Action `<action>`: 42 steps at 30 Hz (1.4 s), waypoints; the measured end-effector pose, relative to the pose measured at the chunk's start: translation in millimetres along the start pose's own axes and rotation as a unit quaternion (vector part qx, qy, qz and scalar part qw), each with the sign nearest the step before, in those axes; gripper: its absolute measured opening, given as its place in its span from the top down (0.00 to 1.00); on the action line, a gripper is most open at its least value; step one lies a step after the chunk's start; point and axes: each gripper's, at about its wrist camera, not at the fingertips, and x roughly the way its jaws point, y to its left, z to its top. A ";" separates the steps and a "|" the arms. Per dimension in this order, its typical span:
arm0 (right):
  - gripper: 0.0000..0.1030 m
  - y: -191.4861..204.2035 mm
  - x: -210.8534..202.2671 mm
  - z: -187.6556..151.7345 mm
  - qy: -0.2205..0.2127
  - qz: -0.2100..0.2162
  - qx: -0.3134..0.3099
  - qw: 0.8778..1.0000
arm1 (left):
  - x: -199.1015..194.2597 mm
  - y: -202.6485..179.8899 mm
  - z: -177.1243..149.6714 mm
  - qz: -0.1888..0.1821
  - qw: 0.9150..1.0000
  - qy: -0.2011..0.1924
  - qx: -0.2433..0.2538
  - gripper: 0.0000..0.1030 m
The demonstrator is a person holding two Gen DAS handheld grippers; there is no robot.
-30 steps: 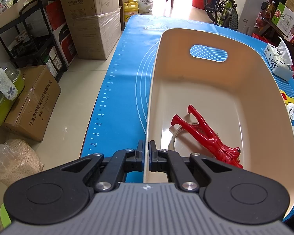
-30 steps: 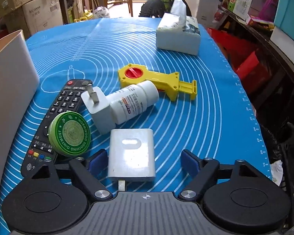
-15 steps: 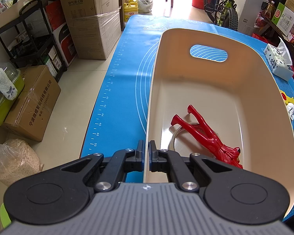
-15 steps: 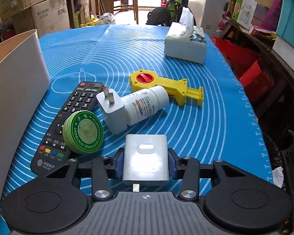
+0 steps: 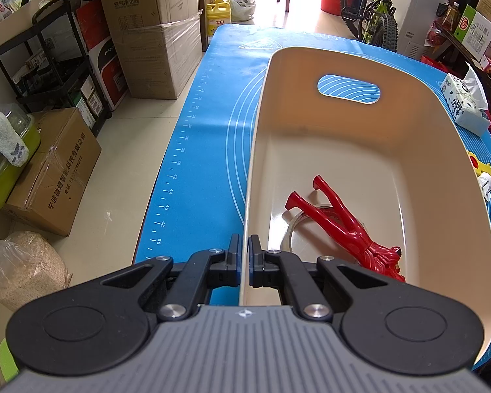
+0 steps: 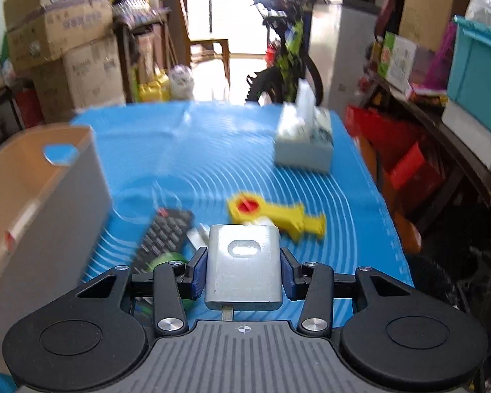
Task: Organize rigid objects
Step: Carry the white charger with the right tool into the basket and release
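On the left, the left gripper is clamped on the near rim of a beige bin on the blue mat; a red toy figure lies inside. Rightward, the right gripper grasps a silver charger block, hiding blurred clutter beneath.

Bin stands at left on the surface. Remote lies just right of it, toy key further right, tissue box behind. Figurine lies in the bin.
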 end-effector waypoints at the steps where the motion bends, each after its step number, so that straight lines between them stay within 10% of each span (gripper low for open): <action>1: 0.51 6.0 -4.8 6.5 -0.008 0.010 -0.003 1.000 | 0.1 -0.1 0.1 0.000 1.000 0.000 0.000 0.95; 18: 0.51 144.7 -16.6 56.9 -0.033 0.154 -0.088 0.984 | 0.2 -1.0 -0.3 -0.002 1.000 0.000 0.000 0.95; 42: 0.51 232.4 53.1 9.9 0.144 0.124 -0.189 0.963 | 2.2 -3.6 0.0 0.000 1.000 0.000 0.005 0.95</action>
